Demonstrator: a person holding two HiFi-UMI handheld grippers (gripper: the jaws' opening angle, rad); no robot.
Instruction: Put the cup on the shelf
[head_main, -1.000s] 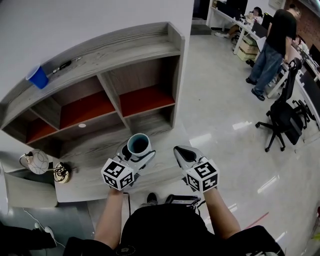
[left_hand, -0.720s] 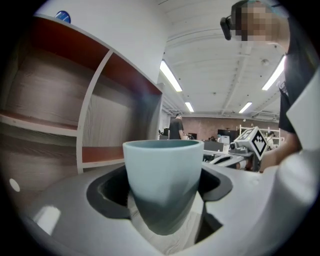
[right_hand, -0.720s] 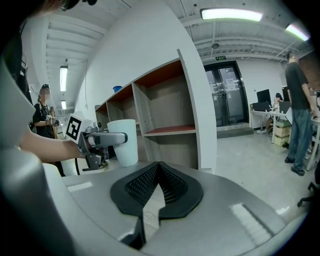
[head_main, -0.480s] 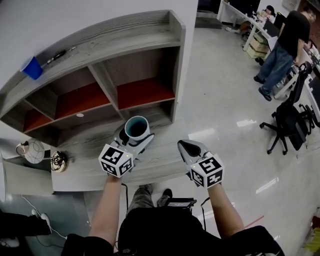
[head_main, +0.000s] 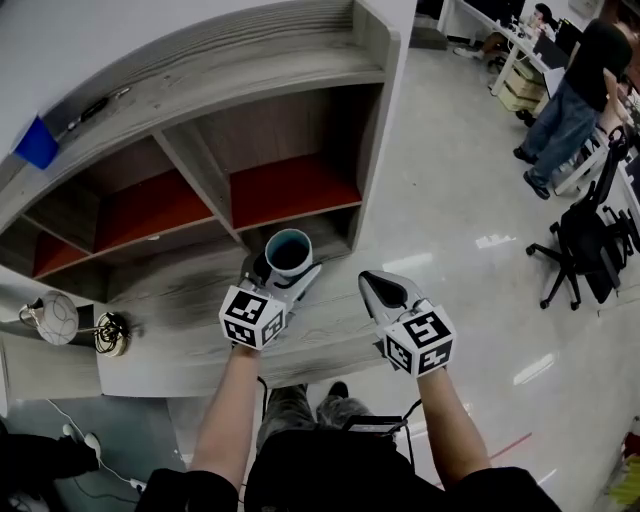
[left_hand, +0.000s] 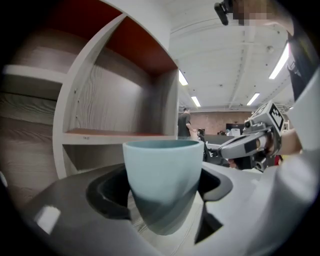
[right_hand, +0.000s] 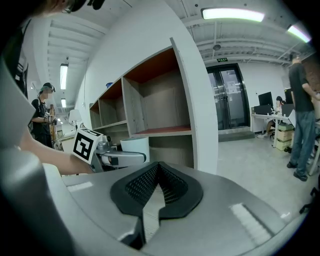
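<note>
2 cups, 2 grippers, 1 shelf.
L to R: blue cup (head_main: 37, 143) sits atop the shelf (head_main: 200, 105); left gripper (head_main: 284, 272) grips the teal cup (head_main: 288, 250) upright, over the wood ledge (head_main: 180, 300) by the shelf's right bay; right gripper (head_main: 381, 291) clenched, empty. Head view shows teal cup's dark inside; left gripper view its tapered wall, darker twd base.

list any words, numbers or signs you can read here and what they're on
Nothing reads clearly.
Green sign above the glass door: too small to read.
Tiny print on the shelf edge: blurred.
Marker cubes: black-and-white square patterns, no words.
</note>
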